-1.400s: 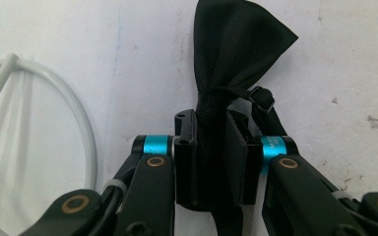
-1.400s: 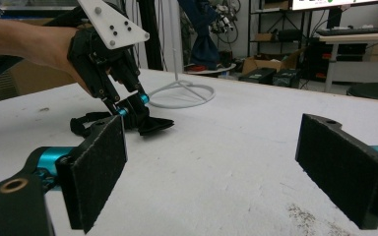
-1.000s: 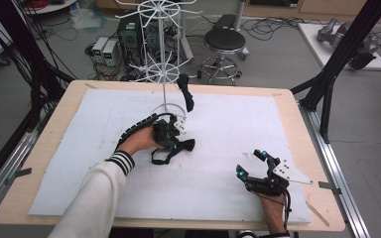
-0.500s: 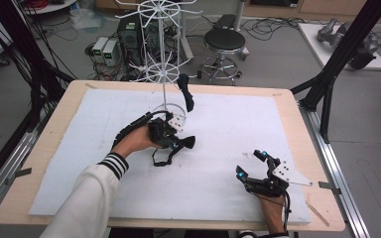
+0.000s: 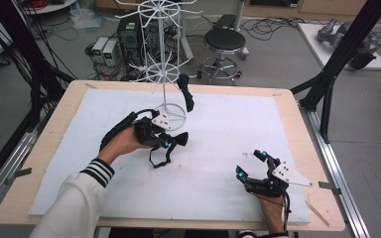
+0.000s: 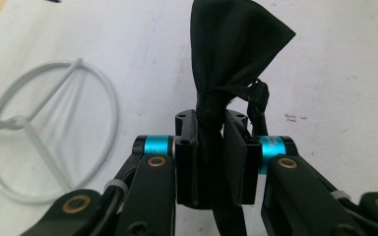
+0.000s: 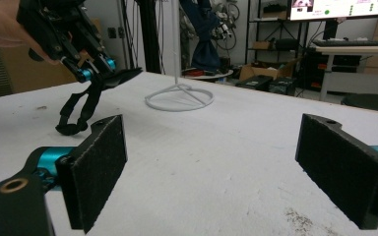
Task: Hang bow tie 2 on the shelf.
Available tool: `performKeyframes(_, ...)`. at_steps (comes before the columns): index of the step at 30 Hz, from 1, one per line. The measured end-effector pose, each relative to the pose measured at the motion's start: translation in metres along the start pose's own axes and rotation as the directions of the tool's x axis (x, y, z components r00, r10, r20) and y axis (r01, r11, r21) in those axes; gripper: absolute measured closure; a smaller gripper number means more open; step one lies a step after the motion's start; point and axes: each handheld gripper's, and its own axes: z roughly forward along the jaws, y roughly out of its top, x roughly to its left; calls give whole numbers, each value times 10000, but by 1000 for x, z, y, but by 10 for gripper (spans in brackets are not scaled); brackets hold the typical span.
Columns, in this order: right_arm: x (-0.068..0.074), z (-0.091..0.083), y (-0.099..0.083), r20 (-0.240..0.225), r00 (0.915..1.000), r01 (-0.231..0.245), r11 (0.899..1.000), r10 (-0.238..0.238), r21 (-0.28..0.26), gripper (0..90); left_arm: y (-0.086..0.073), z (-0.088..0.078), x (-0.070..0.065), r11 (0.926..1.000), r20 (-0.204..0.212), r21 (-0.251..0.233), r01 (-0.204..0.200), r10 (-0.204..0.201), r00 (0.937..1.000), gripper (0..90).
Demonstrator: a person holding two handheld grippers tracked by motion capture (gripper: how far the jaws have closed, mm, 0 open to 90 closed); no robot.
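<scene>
My left gripper [image 5: 171, 143] pinches a black bow tie [image 6: 231, 59] at its knot, just near of the wire rack [image 5: 162, 64]'s base ring. The strap [image 5: 159, 156] dangles loose and may snag that ring. My right gripper [image 5: 256, 171] rests agape near-right, well apart. Another tie [image 5: 186, 91] hangs on the rack.

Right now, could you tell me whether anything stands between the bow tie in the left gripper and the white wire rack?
Nothing visible does. The left gripper is shut on the black bow tie, just beside the rack's ring base, with bare white mat between them.
</scene>
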Motion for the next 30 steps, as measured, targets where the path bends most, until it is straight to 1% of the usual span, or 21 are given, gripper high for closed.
performKeyframes(1,0,0,0,5,10000,-7,10000,7,-4,115,-1,-3,0,9999,-106,-77,91,-92,9999,759)
performKeyframes(4,0,0,0,8,10000,-1,10000,1,-2,115,-5,-12,0,9986,-150,-444,300,-307,9994,759)
performKeyframes(6,0,0,0,3,10000,-6,10000,6,-1,115,-8,-16,0,9979,-228,-565,332,-345,9991,759)
performKeyframes(8,0,0,0,-21,10000,47,10000,-47,-4,115,-12,-20,2,9967,-340,-675,447,-471,9983,759)
performKeyframes(10,1,0,0,-8,9999,127,9999,-127,-23,115,-18,-25,5,9939,-400,-869,682,-719,9966,759)
performKeyframes(12,1,0,0,2,9999,104,9999,-104,-14,115,-21,-28,6,9915,-456,-1014,813,-862,9952,759)
performKeyframes(15,1,0,0,4,10000,89,10000,-89,-12,115,-23,-33,5,9900,-522,-1128,844,-907,9945,759)
performKeyframes(19,1,0,0,-6,9999,115,9999,-115,-21,115,-25,-41,5,9842,-562,-1500,936,-1030,9931,758)
performKeyframes(21,1,0,0,-8,9999,113,9999,-113,-18,115,-26,-45,4,9816,-662,-1663,940,-1062,9921,758)
performKeyframes(22,1,0,0,-7,9999,119,9999,-119,-13,115,-26,-47,3,9794,-671,-1753,1003,-1136,9913,758)
performKeyframes(24,1,0,0,-19,9999,128,9999,-128,-15,115,-27,-53,3,9726,-728,-2047,1107,-1279,9891,758)
performKeyframes(28,1,0,0,-33,9999,128,9999,-128,6,115,-32,-64,4,9519,-966,-2685,1477,-1792,9791,758)
performKeyframes(29,1,0,0,-28,9998,176,9998,-176,-24,115,-33,-66,4,9458,-990,-2840,1578,-1926,9763,758)
performKeyframes(30,1,0,0,-43,9999,108,9999,-108,15,115,-35,-68,5,9410,-1015,-2958,1644,-2021,9741,758)
